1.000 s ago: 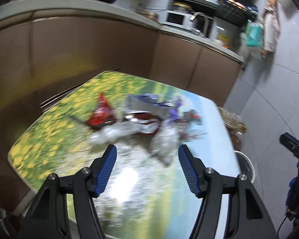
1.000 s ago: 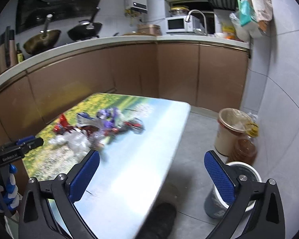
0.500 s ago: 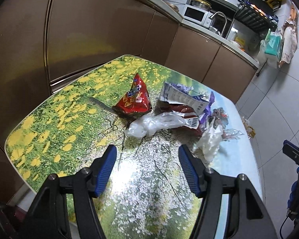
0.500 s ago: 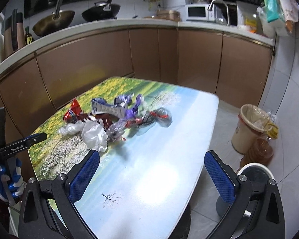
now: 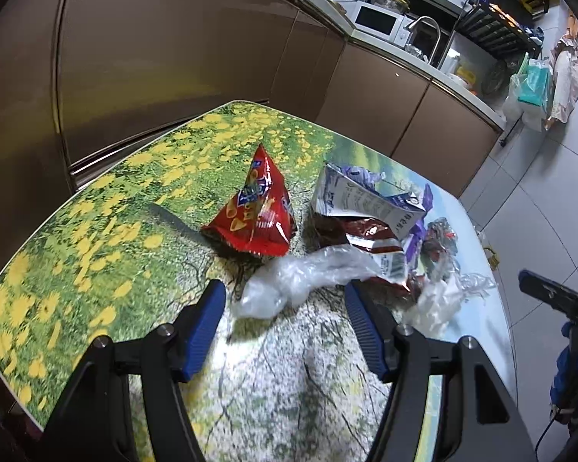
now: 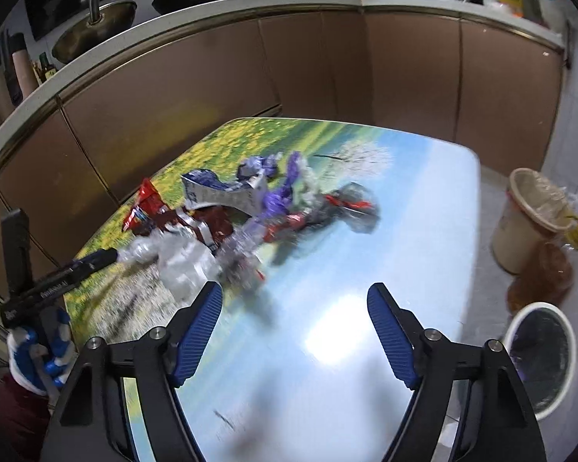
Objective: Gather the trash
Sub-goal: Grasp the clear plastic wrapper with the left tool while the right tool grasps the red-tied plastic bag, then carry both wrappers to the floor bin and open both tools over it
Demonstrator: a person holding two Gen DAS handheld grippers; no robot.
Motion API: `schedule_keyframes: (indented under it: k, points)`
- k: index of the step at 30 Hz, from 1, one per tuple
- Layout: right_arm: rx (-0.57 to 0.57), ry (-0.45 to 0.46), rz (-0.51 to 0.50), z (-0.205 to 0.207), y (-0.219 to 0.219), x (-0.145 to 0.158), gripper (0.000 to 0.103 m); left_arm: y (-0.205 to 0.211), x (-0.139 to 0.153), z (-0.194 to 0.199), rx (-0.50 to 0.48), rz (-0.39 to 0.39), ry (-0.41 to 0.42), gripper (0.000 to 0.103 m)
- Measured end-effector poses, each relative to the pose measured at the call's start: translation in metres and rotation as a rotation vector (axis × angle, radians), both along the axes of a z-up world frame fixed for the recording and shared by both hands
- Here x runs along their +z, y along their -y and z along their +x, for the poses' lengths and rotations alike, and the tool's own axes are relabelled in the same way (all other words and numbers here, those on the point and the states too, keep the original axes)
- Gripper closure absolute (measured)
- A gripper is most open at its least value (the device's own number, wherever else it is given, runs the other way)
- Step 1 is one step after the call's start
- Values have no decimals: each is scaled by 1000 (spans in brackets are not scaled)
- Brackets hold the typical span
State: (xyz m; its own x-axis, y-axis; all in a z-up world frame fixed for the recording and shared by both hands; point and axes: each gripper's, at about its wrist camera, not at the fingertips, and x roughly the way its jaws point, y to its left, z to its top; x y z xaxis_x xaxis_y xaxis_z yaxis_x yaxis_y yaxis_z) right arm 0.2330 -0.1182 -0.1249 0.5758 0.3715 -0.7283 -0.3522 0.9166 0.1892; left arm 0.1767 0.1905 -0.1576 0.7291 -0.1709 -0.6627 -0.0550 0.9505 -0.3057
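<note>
A heap of trash lies on the landscape-print table (image 5: 96,231): a red snack bag (image 5: 256,215), a crushed white-and-blue carton (image 5: 362,202), a dark red wrapper (image 5: 362,236), purple wrappers (image 6: 277,196) and a crumpled clear plastic bag (image 5: 304,279). My left gripper (image 5: 285,304) is open, its fingertips on either side of the clear plastic bag, just above the table. My right gripper (image 6: 294,304) is open and empty above the table's blue part, right of the heap (image 6: 227,223).
A beige lined bin (image 6: 531,219) and a white-rimmed bin (image 6: 539,354) stand on the floor right of the table. Brown cabinets (image 6: 212,88) run along the far side, with woks and a microwave on the counter.
Both grippers have moved forward and down toward the trash heap. The right gripper's jaws have narrowed but stay open. The left gripper now straddles the clear plastic bag.
</note>
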Motion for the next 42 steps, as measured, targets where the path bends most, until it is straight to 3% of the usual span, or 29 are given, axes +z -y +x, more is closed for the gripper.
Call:
schedule_keyframes:
  k: [11, 18, 20, 24, 28, 30, 42]
  points:
    - [-73, -18, -114, 105, -5, -31, 28, -3, -15, 23, -29, -34, -35, 41]
    - [-28, -47, -141, 142, -20, -55, 28, -1, -19, 33, -52, -61, -54, 43]
    - [-17, -47, -159, 144, -23, -58, 29, 0, -20, 34, -58, -62, -60, 49]
    - [-3, -70, -171, 145, -22, -67, 57, 6, -26, 35, -80, -68, -92, 66]
    - [10, -73, -158, 138, -17, -69, 68, 13, -26, 29, -86, -69, -90, 69]
    - [11, -71, -151, 133, -13, -66, 80, 16, -23, 24, -83, -69, -86, 70]
    - [3, 49, -37, 75, 23, -4, 84, 25, 30, -30, -23, -7, -2, 71]
